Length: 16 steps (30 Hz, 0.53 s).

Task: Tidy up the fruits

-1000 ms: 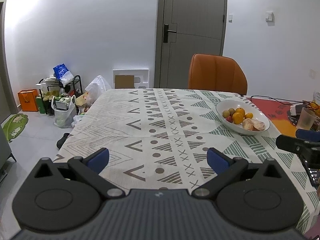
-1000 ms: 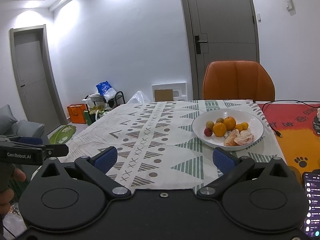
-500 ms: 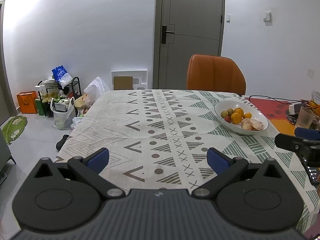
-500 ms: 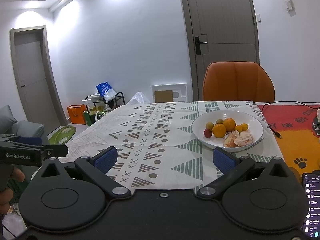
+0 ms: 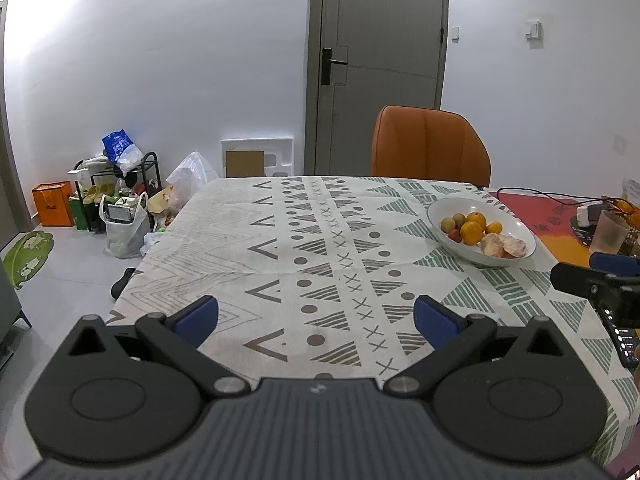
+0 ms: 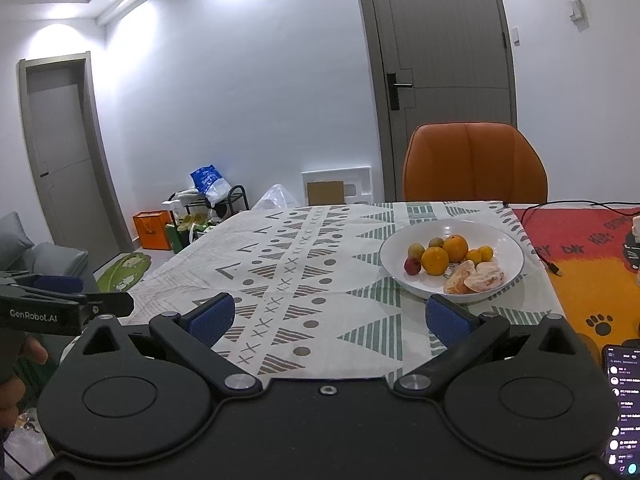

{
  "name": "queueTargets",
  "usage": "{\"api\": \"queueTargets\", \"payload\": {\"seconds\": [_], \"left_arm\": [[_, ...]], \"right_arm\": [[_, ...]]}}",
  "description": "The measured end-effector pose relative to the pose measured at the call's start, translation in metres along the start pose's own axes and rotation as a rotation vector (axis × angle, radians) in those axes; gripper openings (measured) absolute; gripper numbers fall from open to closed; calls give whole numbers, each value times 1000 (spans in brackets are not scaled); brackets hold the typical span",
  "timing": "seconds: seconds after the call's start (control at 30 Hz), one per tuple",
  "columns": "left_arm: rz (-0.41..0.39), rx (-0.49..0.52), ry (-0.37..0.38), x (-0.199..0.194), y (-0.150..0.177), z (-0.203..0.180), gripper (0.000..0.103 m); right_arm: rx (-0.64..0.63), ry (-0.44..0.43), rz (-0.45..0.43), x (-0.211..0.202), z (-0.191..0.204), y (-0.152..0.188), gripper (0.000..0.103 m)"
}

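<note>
The fruits (image 6: 440,258) all lie in the white bowl (image 6: 508,240) on the patterned tablecloth (image 5: 280,240), none loose beside it. I hold the left gripper (image 5: 316,316) and right gripper (image 6: 328,318) back, both spread wide and empty, keeping the bowl in view.

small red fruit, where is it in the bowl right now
In the right wrist view the small red fruit lies at the left edge of the pile in the white bowl, touching the front orange, just below a yellowish-green fruit.
</note>
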<state>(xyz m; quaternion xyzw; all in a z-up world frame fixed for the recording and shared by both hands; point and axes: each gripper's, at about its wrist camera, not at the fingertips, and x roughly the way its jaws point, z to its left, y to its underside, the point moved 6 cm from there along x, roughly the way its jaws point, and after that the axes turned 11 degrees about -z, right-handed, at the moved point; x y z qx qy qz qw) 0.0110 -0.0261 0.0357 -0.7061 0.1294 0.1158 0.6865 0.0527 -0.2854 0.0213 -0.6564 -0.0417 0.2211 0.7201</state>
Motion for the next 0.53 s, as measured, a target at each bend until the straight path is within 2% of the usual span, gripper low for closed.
{"api": "queueTargets", "payload": {"seconds": [0.53], "left_arm": [[-8, 5, -3, -3, -2, -1, 103]], "right_arm": [[8, 8, 9, 2, -4, 4, 103]]}}
